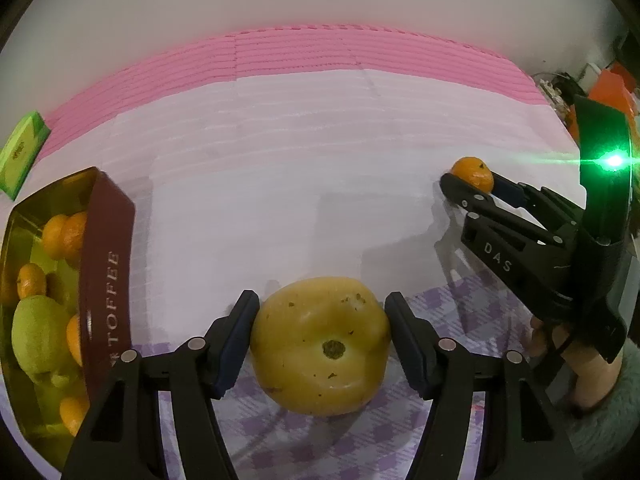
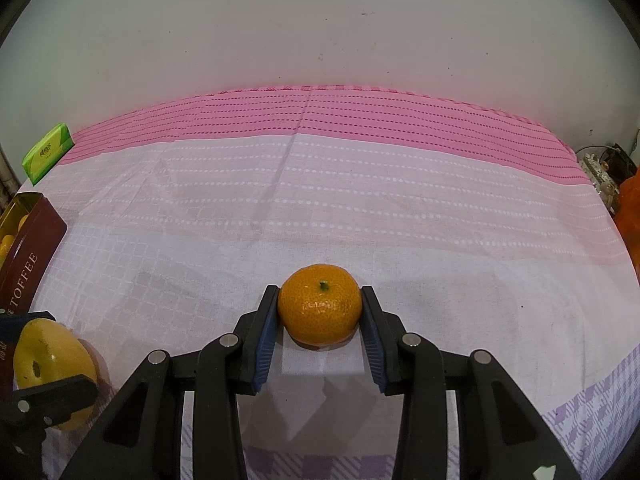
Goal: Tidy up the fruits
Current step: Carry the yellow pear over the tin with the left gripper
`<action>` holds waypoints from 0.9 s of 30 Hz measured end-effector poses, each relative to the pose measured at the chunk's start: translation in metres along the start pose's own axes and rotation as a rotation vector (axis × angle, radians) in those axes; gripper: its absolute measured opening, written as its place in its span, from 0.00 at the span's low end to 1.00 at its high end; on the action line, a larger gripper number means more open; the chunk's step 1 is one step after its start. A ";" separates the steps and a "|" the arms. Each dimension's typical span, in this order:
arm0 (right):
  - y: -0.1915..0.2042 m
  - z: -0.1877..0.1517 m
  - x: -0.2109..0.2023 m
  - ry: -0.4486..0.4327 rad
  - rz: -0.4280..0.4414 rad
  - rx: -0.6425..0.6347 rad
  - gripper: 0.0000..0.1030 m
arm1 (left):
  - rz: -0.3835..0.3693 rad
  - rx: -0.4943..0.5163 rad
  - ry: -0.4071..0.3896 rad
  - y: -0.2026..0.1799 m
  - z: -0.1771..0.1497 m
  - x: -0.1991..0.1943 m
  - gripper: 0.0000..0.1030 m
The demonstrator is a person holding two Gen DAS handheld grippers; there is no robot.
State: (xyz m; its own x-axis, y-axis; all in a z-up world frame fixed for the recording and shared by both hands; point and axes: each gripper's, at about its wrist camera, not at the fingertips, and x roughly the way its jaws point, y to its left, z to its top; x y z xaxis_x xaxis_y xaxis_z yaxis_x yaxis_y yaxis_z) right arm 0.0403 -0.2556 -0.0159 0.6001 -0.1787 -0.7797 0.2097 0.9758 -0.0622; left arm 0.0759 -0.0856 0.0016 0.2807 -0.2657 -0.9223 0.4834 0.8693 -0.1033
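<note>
The cloth [image 2: 360, 208] is matt woven fabric with dotted rows and a check weave. The tin [image 1: 106, 264] has a glossy gold metal inside and a smooth maroon wall, while the apple [image 1: 320, 344] is smooth, waxy and speckled. The mandarin [image 2: 320, 306] has pitted, slightly shiny peel between ribbed blue pads [image 2: 266, 344].

Both tools are matte black plastic two-finger grippers built alike. The left gripper [image 1: 320, 344] has angular linkage arms pinned by round silver rivets [image 1: 197, 343], and flat dark blue ribbed pads [image 1: 234, 354] line the inner face of each finger. The right gripper [image 2: 320, 320] shows the same silver pins and blue pads; seen from the left wrist, its side bar carries white letters "DAS" [image 1: 497, 257]. Behind its fingers sits a curved black housing with a glaring green light [image 1: 614, 160].
</note>
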 end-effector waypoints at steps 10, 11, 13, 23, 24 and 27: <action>0.000 0.000 0.000 0.000 -0.001 0.000 0.36 | 0.025 -0.013 -0.031 0.014 -0.003 -0.022 0.63; 0.000 0.000 0.000 0.000 -0.001 0.000 0.36 | 0.026 -0.015 -0.036 0.016 -0.004 -0.026 0.63; 0.000 0.000 0.000 0.000 -0.001 0.000 0.36 | 0.028 -0.024 -0.049 0.021 -0.005 -0.034 0.63; 0.001 0.000 0.000 0.000 -0.003 -0.001 0.36 | 0.084 -0.096 -0.126 0.069 0.001 -0.075 0.63; 0.001 0.000 0.000 0.000 -0.003 -0.001 0.36 | 0.094 -0.108 -0.134 0.077 0.002 -0.079 0.63; 0.001 0.000 0.000 0.000 -0.002 -0.001 0.36 | 0.132 -0.135 -0.144 0.102 0.005 -0.089 0.63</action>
State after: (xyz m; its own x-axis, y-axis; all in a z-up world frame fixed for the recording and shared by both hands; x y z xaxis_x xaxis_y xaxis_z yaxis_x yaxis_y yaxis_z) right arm 0.0402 -0.2549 -0.0161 0.5993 -0.1808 -0.7798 0.2105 0.9755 -0.0645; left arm 0.1043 0.0243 0.0747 0.4543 -0.1945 -0.8694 0.3218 0.9458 -0.0434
